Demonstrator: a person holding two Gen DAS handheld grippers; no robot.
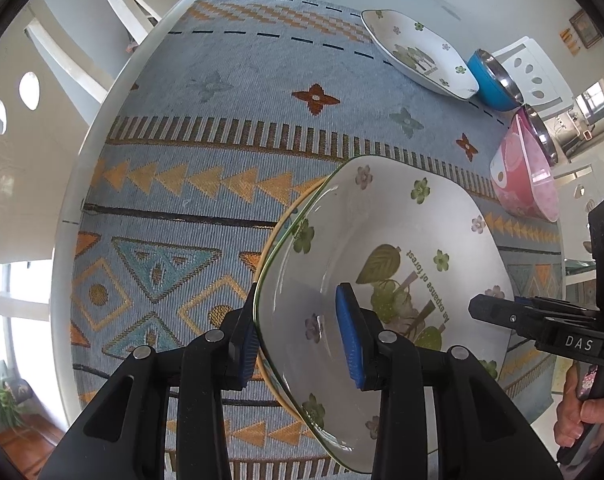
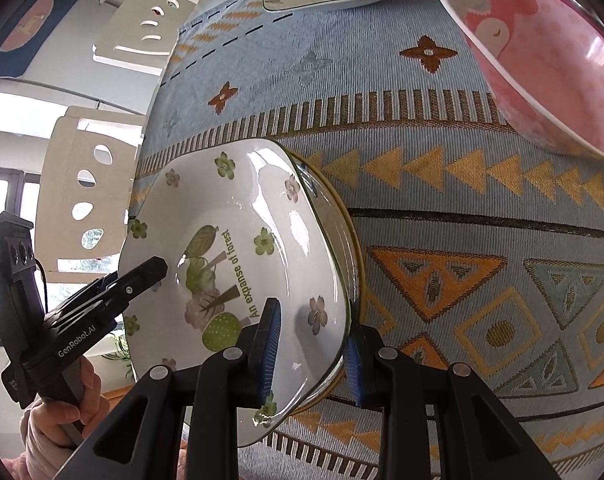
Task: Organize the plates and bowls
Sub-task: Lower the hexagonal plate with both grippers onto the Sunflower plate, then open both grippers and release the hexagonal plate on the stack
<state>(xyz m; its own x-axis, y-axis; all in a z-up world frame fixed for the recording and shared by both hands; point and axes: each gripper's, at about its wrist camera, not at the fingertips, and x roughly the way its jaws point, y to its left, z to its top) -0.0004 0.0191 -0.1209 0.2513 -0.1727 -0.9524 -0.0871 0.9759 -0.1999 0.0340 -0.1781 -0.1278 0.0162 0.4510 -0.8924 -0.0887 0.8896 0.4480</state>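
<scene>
Both claws, left (image 1: 302,336) and right (image 2: 314,344), straddle opposite rims of the plate (image 1: 386,272), half-open and not clamped, apparently steadying it on a stack at 6 o'clock.

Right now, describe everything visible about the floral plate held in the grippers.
The floral plate is a glossy white, squarish deep dish with a thin green rim, printed flowers, trees and the words "An expanse of forest". It lies over a tan-rimmed plate on the patterned cloth. The left gripper and right gripper each straddle its rim.
</scene>
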